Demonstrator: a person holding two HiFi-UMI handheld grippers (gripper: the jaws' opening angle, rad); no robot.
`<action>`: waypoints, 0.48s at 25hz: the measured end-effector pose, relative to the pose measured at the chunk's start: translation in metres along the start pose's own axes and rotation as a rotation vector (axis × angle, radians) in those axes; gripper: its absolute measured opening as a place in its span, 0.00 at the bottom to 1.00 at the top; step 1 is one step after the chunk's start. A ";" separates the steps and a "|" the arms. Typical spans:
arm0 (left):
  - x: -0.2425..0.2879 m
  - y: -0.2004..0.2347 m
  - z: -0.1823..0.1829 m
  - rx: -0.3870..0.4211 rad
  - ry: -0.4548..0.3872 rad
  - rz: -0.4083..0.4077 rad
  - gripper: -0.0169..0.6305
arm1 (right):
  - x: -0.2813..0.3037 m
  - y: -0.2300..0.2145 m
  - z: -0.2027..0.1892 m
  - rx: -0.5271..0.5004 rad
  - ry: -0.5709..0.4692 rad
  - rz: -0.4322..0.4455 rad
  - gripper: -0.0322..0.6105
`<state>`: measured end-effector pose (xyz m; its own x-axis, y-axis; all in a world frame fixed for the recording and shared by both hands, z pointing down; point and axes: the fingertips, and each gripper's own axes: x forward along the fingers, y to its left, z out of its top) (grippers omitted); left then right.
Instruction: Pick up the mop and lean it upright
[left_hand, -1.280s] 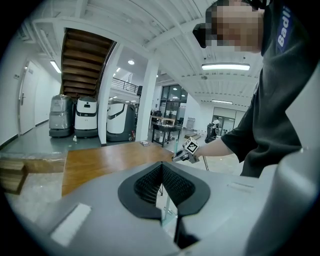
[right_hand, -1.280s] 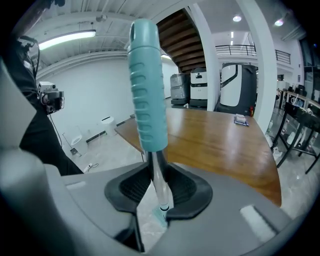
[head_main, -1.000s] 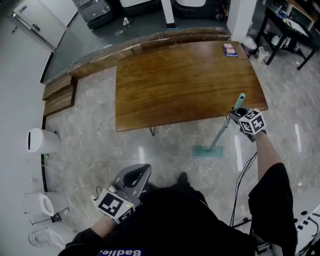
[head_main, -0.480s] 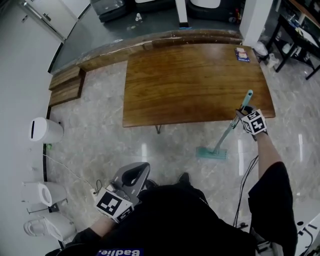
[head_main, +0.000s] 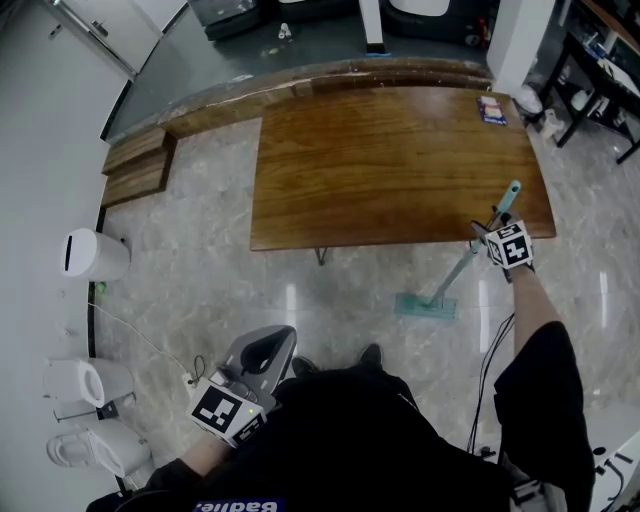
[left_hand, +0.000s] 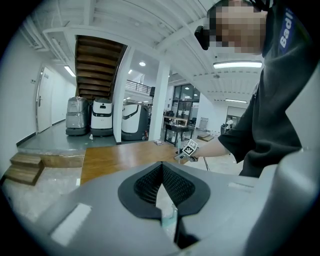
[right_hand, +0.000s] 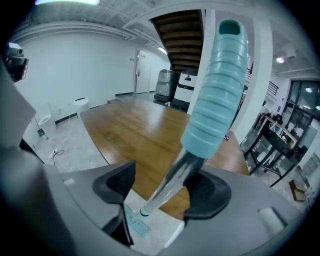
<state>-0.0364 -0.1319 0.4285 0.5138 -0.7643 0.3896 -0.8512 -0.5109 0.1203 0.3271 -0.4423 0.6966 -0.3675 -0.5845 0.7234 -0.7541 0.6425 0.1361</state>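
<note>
Two broad surfaces frame the scene: the marble floor and, standing on it, the wooden desk. The mop is shown propped at the desk's near right corner. Its flat head is planted on the floor and its teal grip rises past the desk edge, the shaft tilted rather than vertical. The right hand-held gripper is placed around the upper shaft. Its jaws have just been opening and stand apart, with the shaft close beside one pad and clear of the other. This release is judged to mean that the mop is being left to rest on the desk edge unaided, so the task appears nearly complete. The left hand-held gripper is held near the body, jaws together, with nothing between them.
</note>
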 end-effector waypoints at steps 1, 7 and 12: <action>-0.001 0.000 0.000 0.001 0.000 0.001 0.05 | 0.001 -0.002 -0.002 0.018 0.002 -0.007 0.56; -0.004 0.002 -0.005 0.002 0.006 -0.002 0.05 | 0.001 -0.019 -0.014 0.121 0.012 -0.069 0.69; -0.007 0.002 -0.007 -0.014 0.010 0.001 0.05 | 0.001 -0.028 -0.028 0.194 0.047 -0.109 0.75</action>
<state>-0.0421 -0.1250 0.4321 0.5119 -0.7608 0.3990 -0.8531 -0.5046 0.1325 0.3635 -0.4471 0.7126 -0.2560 -0.6184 0.7430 -0.8799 0.4673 0.0858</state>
